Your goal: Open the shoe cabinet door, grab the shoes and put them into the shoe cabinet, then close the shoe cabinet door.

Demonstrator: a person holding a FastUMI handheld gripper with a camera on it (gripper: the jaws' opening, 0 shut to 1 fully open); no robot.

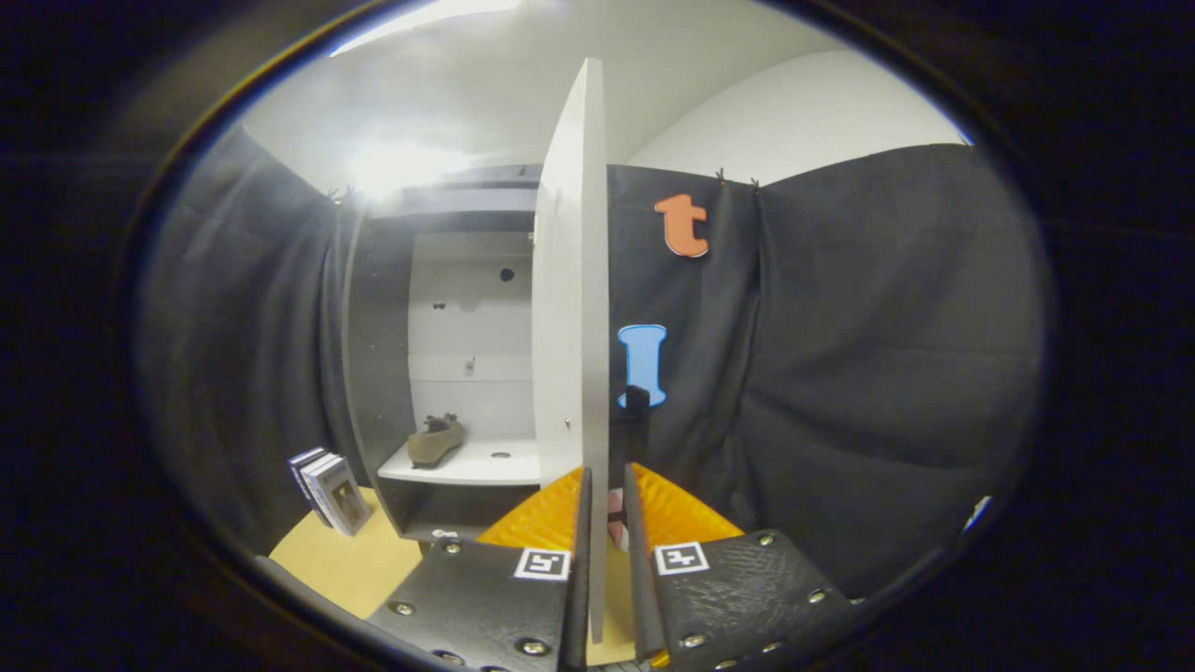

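Observation:
The white cabinet door (pixel 569 280) stands wide open and I see it edge-on, its free edge running straight between my fingers. My gripper (pixel 605 471) straddles that edge at a narrow opening. The left finger lies against the door's inner face, and a thin gap shows between the right finger and the outer face. A dark handle-like part (pixel 636 403) sticks out of the outer face just beyond the right finger. Inside the shoe cabinet (pixel 378 355) a brown shoe (pixel 435 441) rests on the white shelf (pixel 485 464), left of the door.
The cabinet stands on a light wooden tabletop (pixel 345 560). Some upright books (pixel 329 490) lean just left of the cabinet's base. Black cloth walls close in on both sides. A small red and white thing (pixel 616 523) shows between my fingers, low down.

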